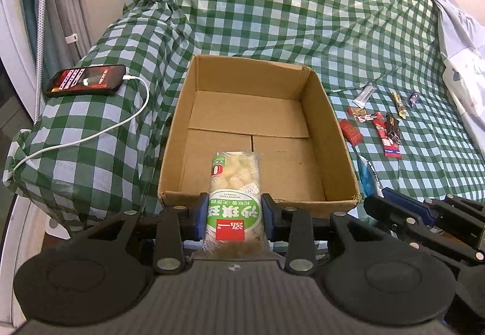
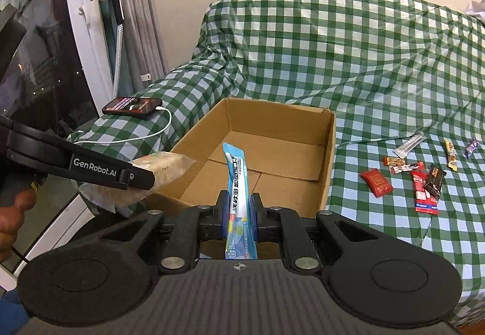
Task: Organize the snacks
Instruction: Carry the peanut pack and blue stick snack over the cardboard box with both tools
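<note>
An open cardboard box (image 1: pixel 330 135) stands empty on the green checked cloth; it also shows in the right wrist view (image 2: pixel 329 165). My left gripper (image 1: pixel 235 213) is shut on a green and white snack pack (image 1: pixel 235 183), held over the box's near wall. In the right wrist view the left gripper (image 2: pixel 133 177) and its snack pack (image 2: pixel 163 168) show at the left. My right gripper (image 2: pixel 239 210) is shut on a blue snack stick (image 2: pixel 238 183), also at the box's near edge. Several small snacks (image 2: pixel 418 174) lie right of the box, seen too in the left wrist view (image 1: pixel 379 120).
A phone (image 1: pixel 85 80) on a white charging cable (image 1: pixel 133 117) lies on the sofa arm left of the box, also in the right wrist view (image 2: pixel 132 106). A white bag (image 1: pixel 460 41) sits at the far right. A window and curtain (image 2: pixel 60 62) stand at the left.
</note>
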### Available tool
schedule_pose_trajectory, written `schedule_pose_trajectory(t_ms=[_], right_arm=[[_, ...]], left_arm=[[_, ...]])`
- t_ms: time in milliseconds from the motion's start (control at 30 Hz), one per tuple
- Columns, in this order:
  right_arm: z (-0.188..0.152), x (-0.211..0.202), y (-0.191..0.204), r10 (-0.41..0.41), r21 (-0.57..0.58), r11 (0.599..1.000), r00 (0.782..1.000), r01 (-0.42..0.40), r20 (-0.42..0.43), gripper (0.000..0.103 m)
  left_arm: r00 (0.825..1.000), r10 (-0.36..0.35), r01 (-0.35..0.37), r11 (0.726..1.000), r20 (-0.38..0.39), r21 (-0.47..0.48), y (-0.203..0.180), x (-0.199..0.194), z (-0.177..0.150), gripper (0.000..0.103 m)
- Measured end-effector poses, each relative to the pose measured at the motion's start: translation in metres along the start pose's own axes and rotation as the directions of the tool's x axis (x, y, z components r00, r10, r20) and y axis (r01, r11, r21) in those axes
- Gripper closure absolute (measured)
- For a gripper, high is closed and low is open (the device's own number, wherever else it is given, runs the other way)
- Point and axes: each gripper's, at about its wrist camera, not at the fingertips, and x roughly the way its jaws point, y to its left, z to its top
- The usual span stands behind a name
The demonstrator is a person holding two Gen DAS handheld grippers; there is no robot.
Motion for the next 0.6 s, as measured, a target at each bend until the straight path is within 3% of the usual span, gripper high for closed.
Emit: schedule_pose_trajectory(t_ms=[600], right_arm=[[0.002,0.026,-0.017,-0.006,0.04,0.999,1.0,0.007,-0.029,0.088]], left_arm=[[0.998,0.013,-0.012,1.0,-0.064,0.016,-0.002,0.032,0.019,0.063]])
